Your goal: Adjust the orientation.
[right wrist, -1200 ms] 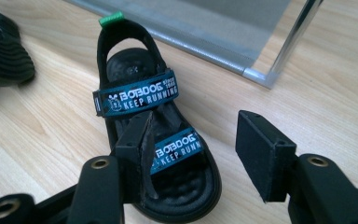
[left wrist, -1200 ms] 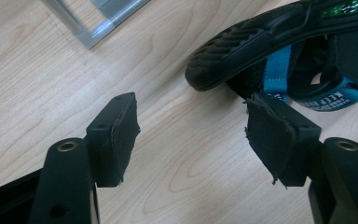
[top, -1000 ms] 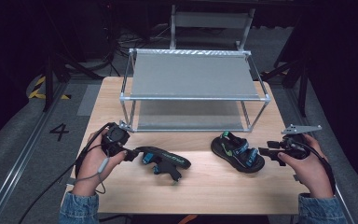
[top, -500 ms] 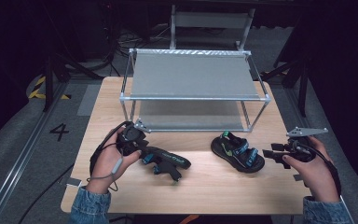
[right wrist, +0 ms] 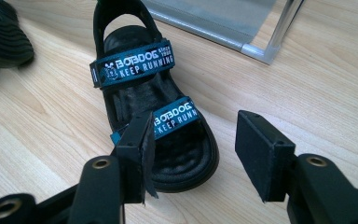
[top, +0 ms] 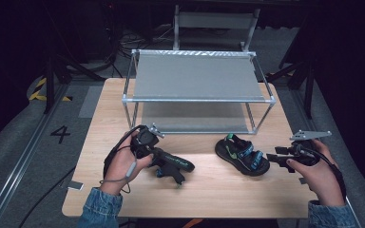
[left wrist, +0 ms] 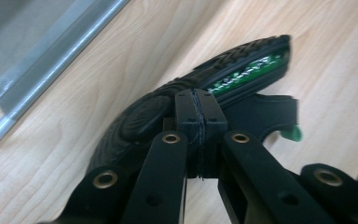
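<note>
sandal on its side (top: 173,165) lies at the near left of the desk (top: 204,194), ridged black sole up, green lining showing at the edge. since a second ago the left claw (left wrist: 200,119) has slid in over it and its jaws have just closed, pads meeting with no strap visibly caught. the right claw (right wrist: 191,149) hangs apart before the upright sandal (right wrist: 154,116), teal straps lettered. beyond stands the metal rack (top: 197,99), likely their destination.

a dark lab or studio: wooden table (top: 123,102), metal rack (top: 197,76), hazard tape (top: 40,89) on grey floor (top: 9,156).
</note>
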Tool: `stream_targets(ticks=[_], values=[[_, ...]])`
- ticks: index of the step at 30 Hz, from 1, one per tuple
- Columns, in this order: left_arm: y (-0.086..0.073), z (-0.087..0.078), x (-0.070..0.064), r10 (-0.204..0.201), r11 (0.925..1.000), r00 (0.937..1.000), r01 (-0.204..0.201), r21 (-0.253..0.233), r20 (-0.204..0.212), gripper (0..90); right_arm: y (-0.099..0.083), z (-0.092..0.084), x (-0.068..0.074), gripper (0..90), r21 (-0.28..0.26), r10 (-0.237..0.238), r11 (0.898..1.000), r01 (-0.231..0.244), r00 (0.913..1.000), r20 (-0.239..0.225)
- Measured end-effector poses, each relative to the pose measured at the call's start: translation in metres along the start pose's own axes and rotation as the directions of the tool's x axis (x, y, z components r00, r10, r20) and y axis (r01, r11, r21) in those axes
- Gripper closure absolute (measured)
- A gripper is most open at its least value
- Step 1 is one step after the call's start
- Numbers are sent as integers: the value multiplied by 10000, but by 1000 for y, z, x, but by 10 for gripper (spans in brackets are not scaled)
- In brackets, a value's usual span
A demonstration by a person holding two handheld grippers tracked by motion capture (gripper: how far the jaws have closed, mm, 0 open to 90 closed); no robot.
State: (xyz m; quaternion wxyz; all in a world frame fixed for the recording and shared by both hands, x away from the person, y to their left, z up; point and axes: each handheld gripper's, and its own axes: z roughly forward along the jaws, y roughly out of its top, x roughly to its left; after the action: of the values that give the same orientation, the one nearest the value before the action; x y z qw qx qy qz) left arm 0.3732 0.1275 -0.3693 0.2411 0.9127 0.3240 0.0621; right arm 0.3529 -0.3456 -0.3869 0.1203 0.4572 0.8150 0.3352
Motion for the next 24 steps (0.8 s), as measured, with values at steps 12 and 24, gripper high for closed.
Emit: stream_targets(ticks=[12, 24], values=[[0, 5, 12, -446, 9990, 9988, 444, -104, -192, 898, 2, 3, 1, 483, 6, -145, 9999, 145, 9999, -44], [19, 10, 21, -693, 9966, 9973, 681, -473, -251, 896, 2, 4, 0, 475, 21, -120, 9999, 120, 9999, -45]])
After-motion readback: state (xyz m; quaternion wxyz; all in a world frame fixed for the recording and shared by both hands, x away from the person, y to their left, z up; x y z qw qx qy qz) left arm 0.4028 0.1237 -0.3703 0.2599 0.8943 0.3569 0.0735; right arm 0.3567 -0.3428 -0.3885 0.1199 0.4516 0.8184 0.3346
